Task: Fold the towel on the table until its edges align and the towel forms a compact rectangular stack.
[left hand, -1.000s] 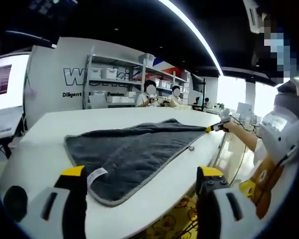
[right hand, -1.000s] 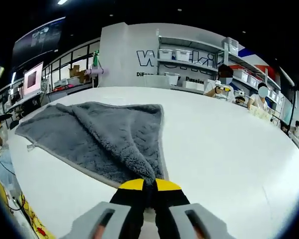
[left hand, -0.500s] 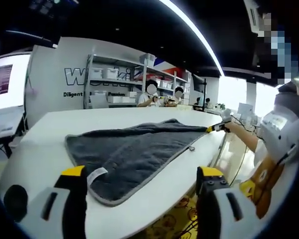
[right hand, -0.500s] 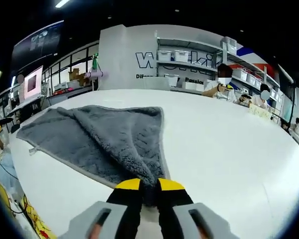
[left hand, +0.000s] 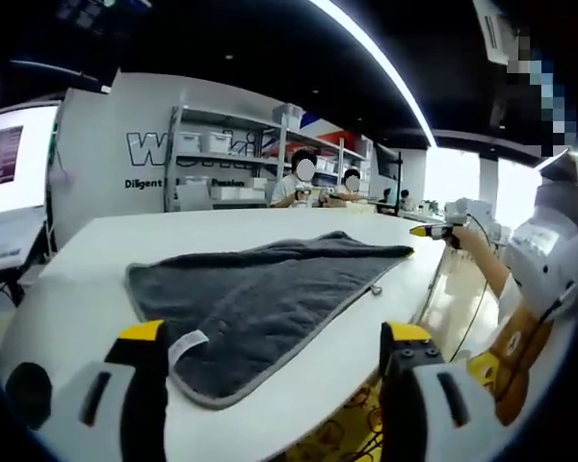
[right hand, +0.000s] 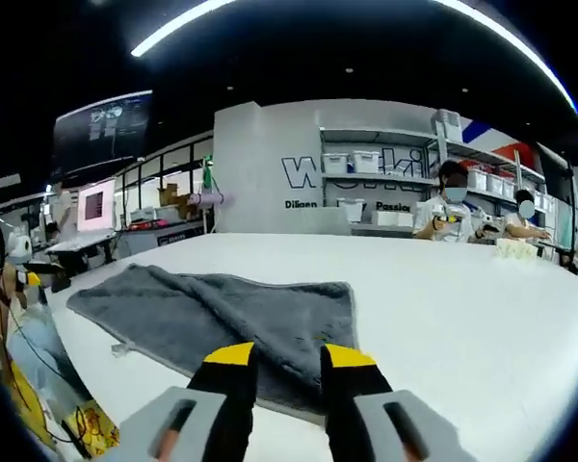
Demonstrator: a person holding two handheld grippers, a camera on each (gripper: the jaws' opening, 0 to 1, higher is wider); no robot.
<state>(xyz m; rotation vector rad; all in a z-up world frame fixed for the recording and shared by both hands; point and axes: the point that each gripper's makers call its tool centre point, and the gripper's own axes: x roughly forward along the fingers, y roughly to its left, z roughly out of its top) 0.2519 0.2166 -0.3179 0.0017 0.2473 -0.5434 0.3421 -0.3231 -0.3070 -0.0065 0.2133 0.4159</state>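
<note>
The grey towel (left hand: pixel 260 298) lay flat on the white desk (left hand: pixel 87 279), spread along the desk's near edge in the left gripper view, with a small white label (left hand: pixel 187 342) sticking out at its nearest corner and a paler hem running round its border. The left tool (left hand: pixel 275 342) hovered short of that corner with its yellow-tipped jaws wide apart and nothing between them. In the right gripper view the towel (right hand: pixel 231 313) stretched away to the left across the desk (right hand: pixel 462 318), its nearest corner lying just beyond the tips of the right tool (right hand: pixel 289 358), whose jaws stood apart by a narrow gap, empty, the cloth visible through the gap but not pinched. The right tool (left hand: pixel 432 231) also appeared far off in the left gripper view, held in a hand (left hand: pixel 467 237) just past the towel's far corner. Shelving with white bins (right hand: pixel 366 162) and seated people (right hand: pixel 453 207) stood behind the desk.
</note>
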